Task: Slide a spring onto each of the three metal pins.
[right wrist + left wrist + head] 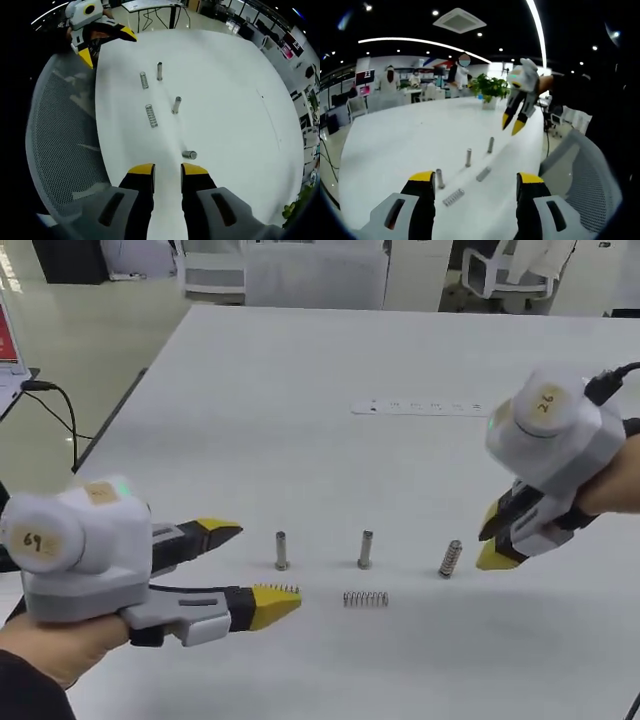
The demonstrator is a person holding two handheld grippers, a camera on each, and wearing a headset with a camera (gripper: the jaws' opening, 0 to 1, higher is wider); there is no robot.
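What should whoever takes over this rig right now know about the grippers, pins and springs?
Left gripper: open, empty, low beside the left pin.
Right gripper: jaws a little apart, empty, just right of the right pin.
Done: the right pin carries a fitted spring.
Left to do: the left pin and the middle pin stand bare. One loose spring lies flat in front of the middle pin. The second loose spring lies by the left gripper's nearer jaw tip.
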